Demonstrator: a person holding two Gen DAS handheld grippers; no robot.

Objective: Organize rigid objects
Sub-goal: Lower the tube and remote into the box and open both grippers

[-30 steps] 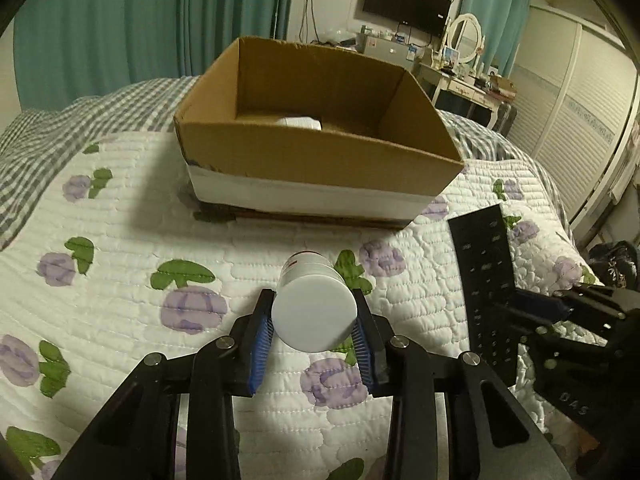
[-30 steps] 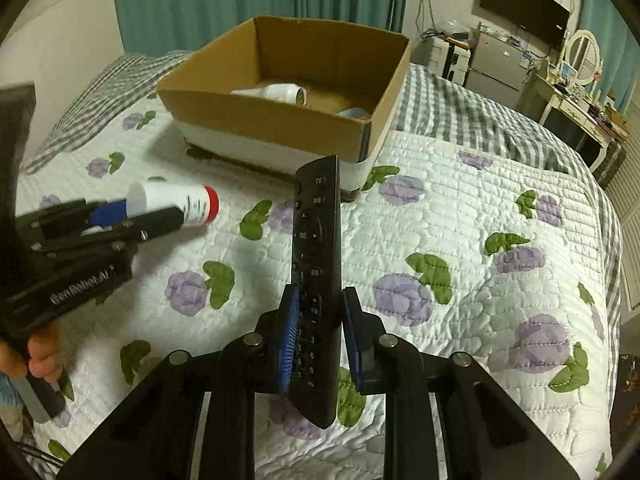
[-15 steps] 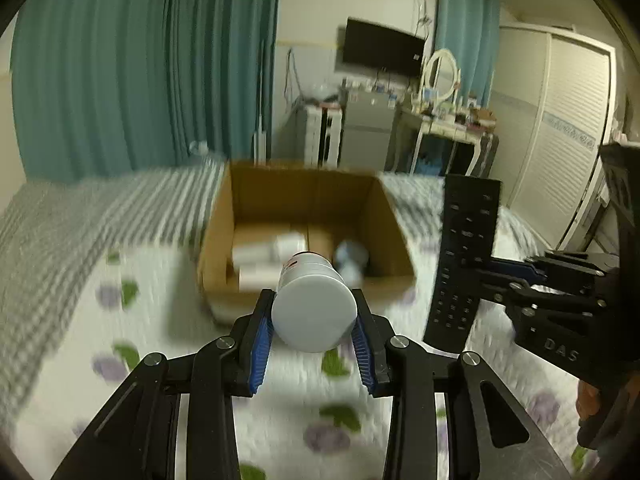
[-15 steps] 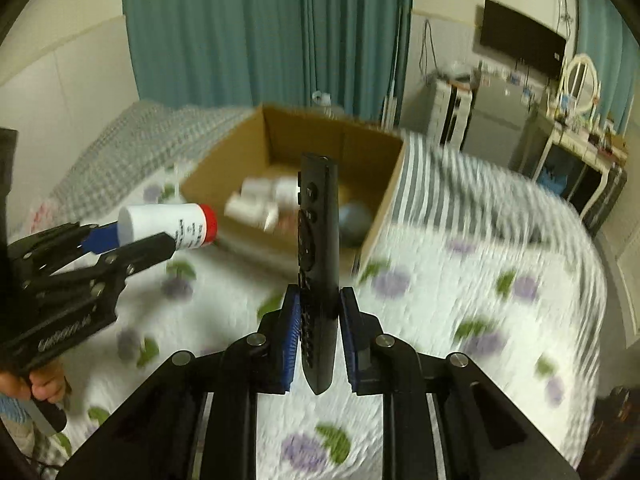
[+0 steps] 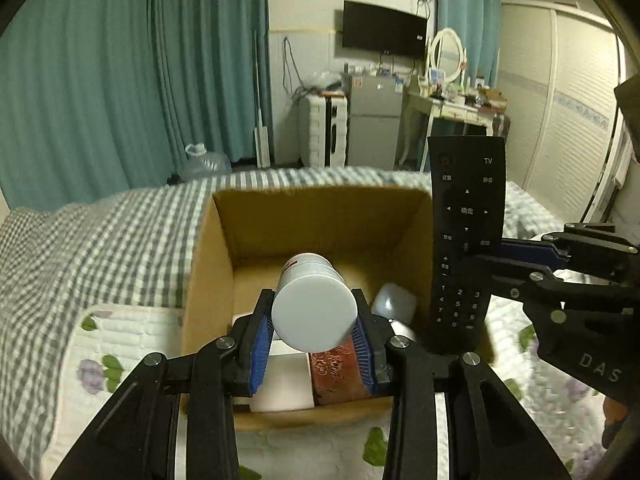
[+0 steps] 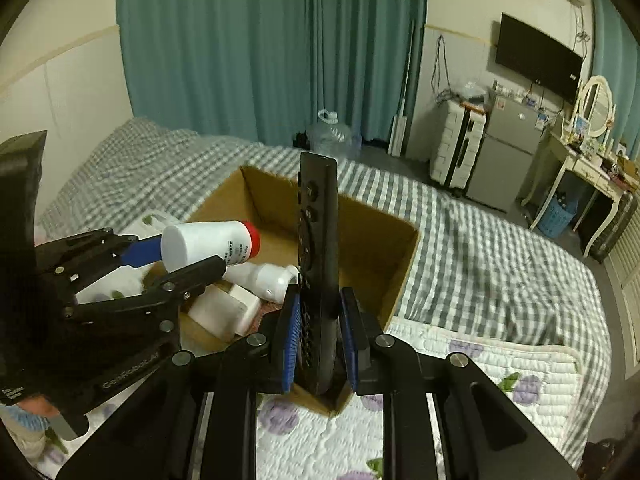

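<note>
My left gripper (image 5: 314, 330) is shut on a white bottle with a red cap (image 5: 314, 308) and holds it over the open cardboard box (image 5: 320, 216). The bottle also shows in the right wrist view (image 6: 210, 242). My right gripper (image 6: 318, 336) is shut on a black TV remote (image 6: 318, 240), held upright above the box's right side; the remote also shows in the left wrist view (image 5: 466, 220). Inside the box lie a white bottle (image 6: 264, 276), a white block (image 6: 224, 310), a red-brown box (image 5: 334, 372) and a pale rounded item (image 5: 394, 304).
The box (image 6: 384, 248) sits on a bed with a floral quilt (image 6: 500, 368) and a grey checked sheet (image 5: 92, 248). Teal curtains (image 5: 120, 72), a water jug (image 5: 204, 162), a small fridge (image 5: 374, 124) and a dressing table (image 5: 460, 108) stand beyond the bed.
Both grippers rose and moved forward, from low over the quilt in front of the box to above it. The bottle and remote now hang over the box's inside.
</note>
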